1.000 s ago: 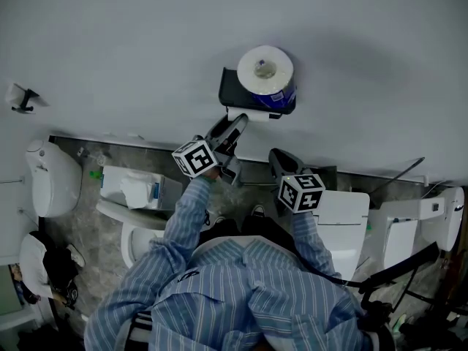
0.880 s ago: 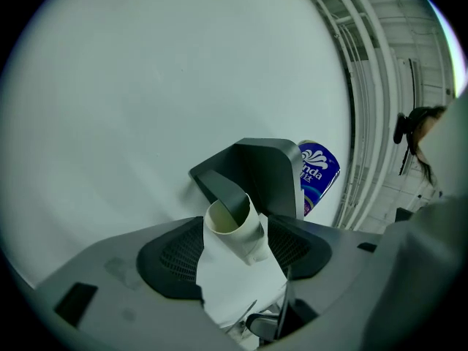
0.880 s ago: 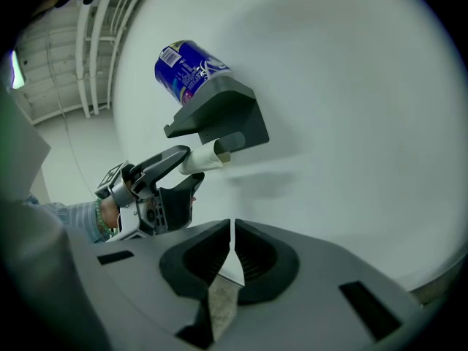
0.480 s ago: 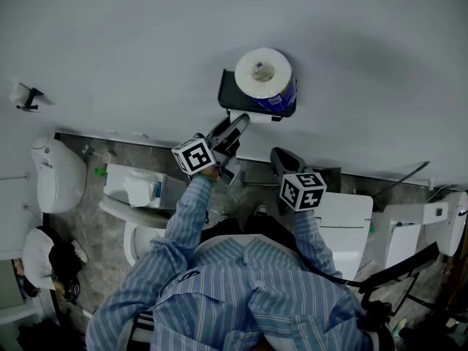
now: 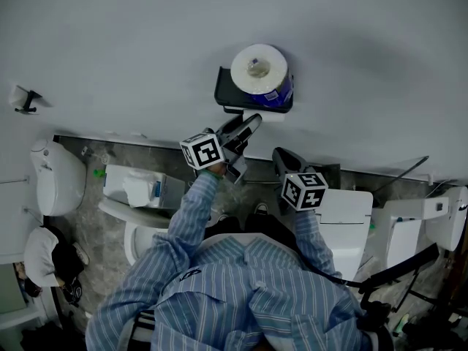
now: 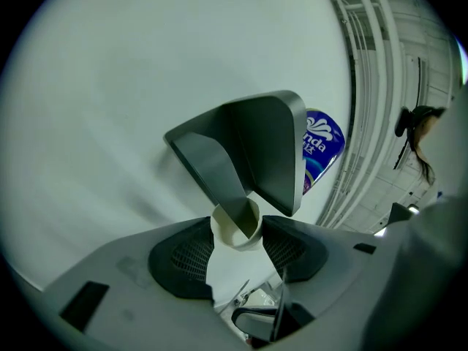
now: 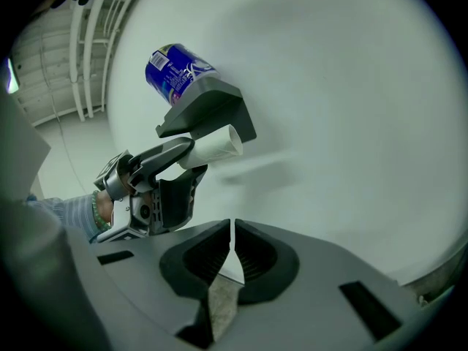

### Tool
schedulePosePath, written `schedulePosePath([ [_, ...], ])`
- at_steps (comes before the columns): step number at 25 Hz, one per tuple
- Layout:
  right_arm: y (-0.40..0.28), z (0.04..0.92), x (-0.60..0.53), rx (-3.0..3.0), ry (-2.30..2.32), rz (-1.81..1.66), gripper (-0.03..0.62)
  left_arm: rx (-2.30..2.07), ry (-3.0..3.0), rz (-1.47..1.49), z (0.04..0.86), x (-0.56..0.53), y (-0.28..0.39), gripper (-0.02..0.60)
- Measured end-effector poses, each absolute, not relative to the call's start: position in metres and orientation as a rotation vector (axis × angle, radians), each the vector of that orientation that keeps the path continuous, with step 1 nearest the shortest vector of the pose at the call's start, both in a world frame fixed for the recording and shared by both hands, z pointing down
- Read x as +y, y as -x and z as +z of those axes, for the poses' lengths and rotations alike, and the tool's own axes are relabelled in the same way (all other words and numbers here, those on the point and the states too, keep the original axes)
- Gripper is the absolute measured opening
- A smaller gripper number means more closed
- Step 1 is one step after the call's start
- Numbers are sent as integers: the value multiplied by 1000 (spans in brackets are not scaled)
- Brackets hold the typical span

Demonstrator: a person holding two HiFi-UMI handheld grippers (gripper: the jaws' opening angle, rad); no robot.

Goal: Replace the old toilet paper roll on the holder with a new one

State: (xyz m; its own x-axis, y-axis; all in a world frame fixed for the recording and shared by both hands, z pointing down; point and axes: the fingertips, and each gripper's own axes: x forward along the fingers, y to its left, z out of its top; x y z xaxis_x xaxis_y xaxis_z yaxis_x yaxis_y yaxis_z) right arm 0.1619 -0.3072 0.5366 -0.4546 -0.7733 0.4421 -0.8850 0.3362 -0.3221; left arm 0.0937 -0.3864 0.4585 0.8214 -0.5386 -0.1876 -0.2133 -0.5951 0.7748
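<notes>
The person's striped sleeves reach forward from the bottom of the head view. The right gripper hangs low beside the left gripper, its jaws clenched together with nothing between them. Higher up, the left gripper points at the wall-mounted holder. Its jaws have just been closing and grasp the bare cardboard tube that sits under the holder's cover, the pads touching its two sides. The new toilet paper roll, in a blue wrapper, stands upright on top of the holder, against the pale wall.
</notes>
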Motion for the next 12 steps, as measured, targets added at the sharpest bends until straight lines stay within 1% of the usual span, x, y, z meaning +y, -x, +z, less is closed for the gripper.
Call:
schedulePosePath([
  [12,-191,541,-297,-2347,-1567,803,21,-462,-2263,-418,457,-382,-153,201],
])
